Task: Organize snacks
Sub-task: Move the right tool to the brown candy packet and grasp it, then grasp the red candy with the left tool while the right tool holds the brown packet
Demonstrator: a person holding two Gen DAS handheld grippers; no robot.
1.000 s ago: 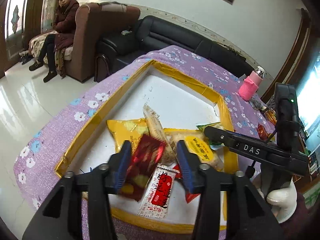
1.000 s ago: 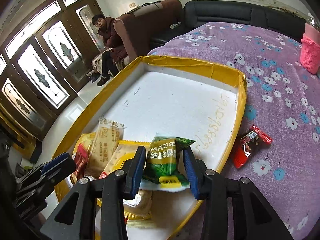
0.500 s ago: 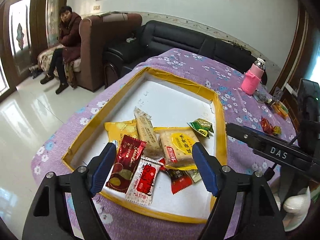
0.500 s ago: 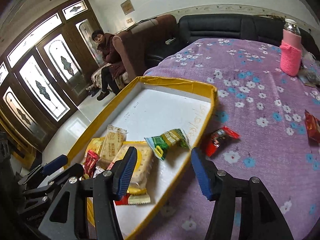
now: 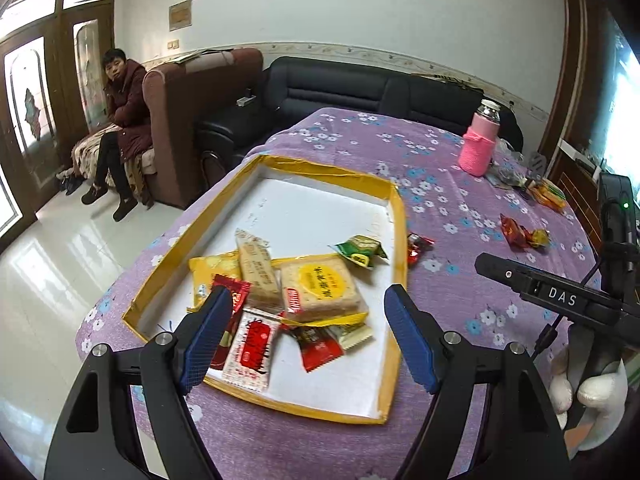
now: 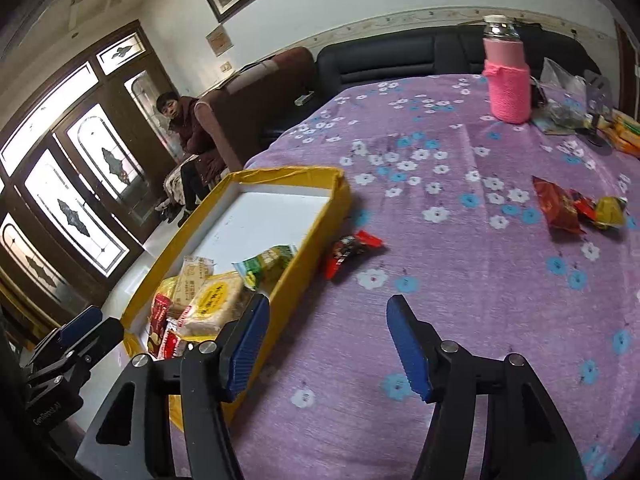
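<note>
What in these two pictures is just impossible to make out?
- Left wrist view: dark red packet in the yellow tray, lower half hidden behind the left tool finger.
- Left wrist view: packets under the square cracker pack, covered.
- Right wrist view: items behind the pink bottle, too small and cut off.

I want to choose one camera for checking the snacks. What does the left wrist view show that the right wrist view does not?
Only the left wrist view shows the tray's whole floor, including the red-and-white packet at its near edge. Only the right wrist view shows the black phone stand past the pink bottle. Both show the yellow-rimmed tray, the green packet inside it, the red packet on the cloth beside it, and the open left hand-held gripper.
</note>
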